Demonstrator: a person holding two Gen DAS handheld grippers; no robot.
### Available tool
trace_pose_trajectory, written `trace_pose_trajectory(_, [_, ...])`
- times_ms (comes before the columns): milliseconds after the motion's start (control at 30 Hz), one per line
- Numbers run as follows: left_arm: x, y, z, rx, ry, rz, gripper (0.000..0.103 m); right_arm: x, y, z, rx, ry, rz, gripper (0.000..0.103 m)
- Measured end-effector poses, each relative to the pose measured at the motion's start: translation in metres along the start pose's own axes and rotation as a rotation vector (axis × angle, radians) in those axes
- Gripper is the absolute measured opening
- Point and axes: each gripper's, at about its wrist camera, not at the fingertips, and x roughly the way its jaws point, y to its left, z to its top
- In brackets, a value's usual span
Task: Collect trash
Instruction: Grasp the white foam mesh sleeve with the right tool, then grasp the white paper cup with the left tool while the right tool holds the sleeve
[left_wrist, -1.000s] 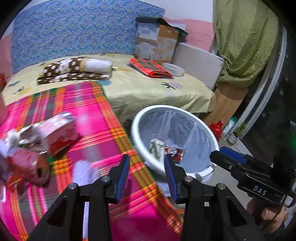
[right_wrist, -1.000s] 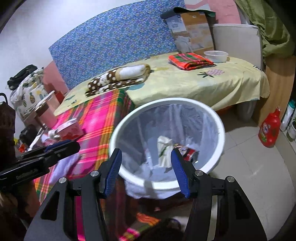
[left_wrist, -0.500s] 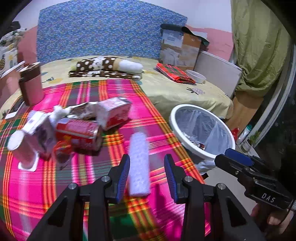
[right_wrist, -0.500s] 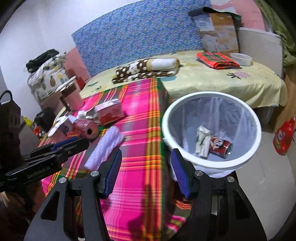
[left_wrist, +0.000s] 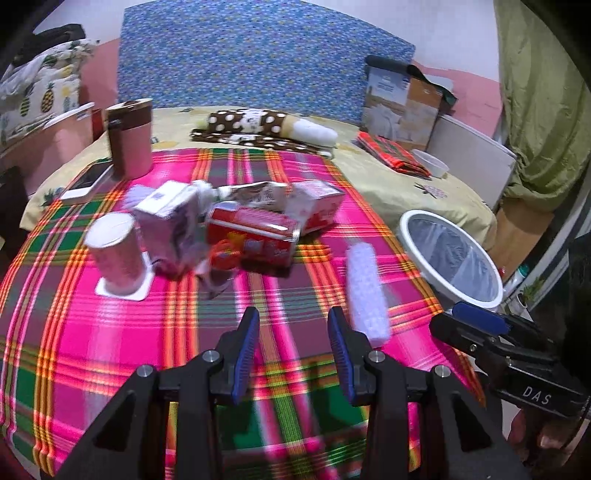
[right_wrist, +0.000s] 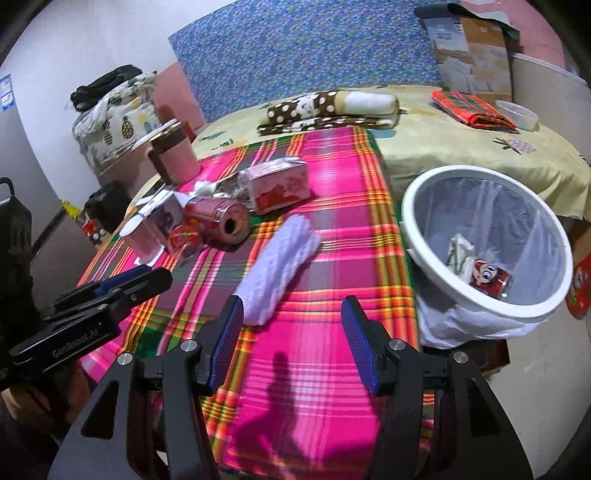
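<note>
A heap of trash lies on the pink plaid cloth (left_wrist: 110, 332): a red can (left_wrist: 255, 236) on its side, a pink carton (left_wrist: 317, 206), a white and purple carton (left_wrist: 170, 225), an upturned pink cup (left_wrist: 116, 254) and a white foam roll (left_wrist: 365, 291). The same can (right_wrist: 218, 221) and roll (right_wrist: 277, 269) show in the right wrist view. A white bin (right_wrist: 487, 240) with a clear liner stands right of the table and holds a can and paper. My left gripper (left_wrist: 291, 350) is open and empty above the cloth. My right gripper (right_wrist: 293, 341) is open and empty near the roll.
A brown and pink tumbler (left_wrist: 129, 140) and a phone (left_wrist: 88, 181) sit at the table's far left. Behind is a bed (left_wrist: 406, 184) with folded cloths, a white bowl (left_wrist: 430, 162) and a cardboard box (left_wrist: 402, 99). A red bottle (right_wrist: 580, 288) stands on the floor.
Both grippers have pulled back from over the bin and swung left toward the table. The trash heap and the foam roll have come into full view. Both jaws stay open.
</note>
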Motion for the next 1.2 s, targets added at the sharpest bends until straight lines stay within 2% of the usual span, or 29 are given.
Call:
trace_pose_trajectory(267, [-0.002,0.029,-0.001,-0.045,-0.013,0.063,0.042,0.015,0.013,0.004,-0.007,0.016,-0.002,0.057])
trace_pose_trajectory(433, [-0.003,0.054,0.006,-0.083,-0.038,0.126,0.052,0.028,0.014,0.009,0.004,0.03,-0.018,0.057])
trace_pose_trajectory(700, [0.008,0.094,0.016,-0.14,-0.037,0.226,0.059,0.047,0.013,0.015,0.018,0.062,-0.038,0.057])
trace_pose_trajectory(967, [0.027,0.117,0.025,-0.163,-0.025,0.265,0.061,0.06,0.012,0.014,0.026,0.095,-0.056,0.057])
trace_pose_trajectory(1033, [0.032,0.119,0.027,-0.165,-0.02,0.266,0.061,0.06,0.011,0.015,0.019,0.092,-0.061,0.049])
trace_pose_trajectory(1067, [0.033,0.121,0.028,-0.168,-0.019,0.264,0.061,0.059,0.011,0.015,0.017,0.092,-0.056,0.04])
trace_pose_trajectory(1100, [0.035,0.122,0.028,-0.173,-0.019,0.264,0.061,0.059,0.011,0.015,0.018,0.093,-0.049,0.035])
trace_pose_trajectory(1200, [0.039,0.124,0.031,-0.169,-0.02,0.269,0.059,0.059,0.012,0.016,0.008,0.09,-0.044,0.031])
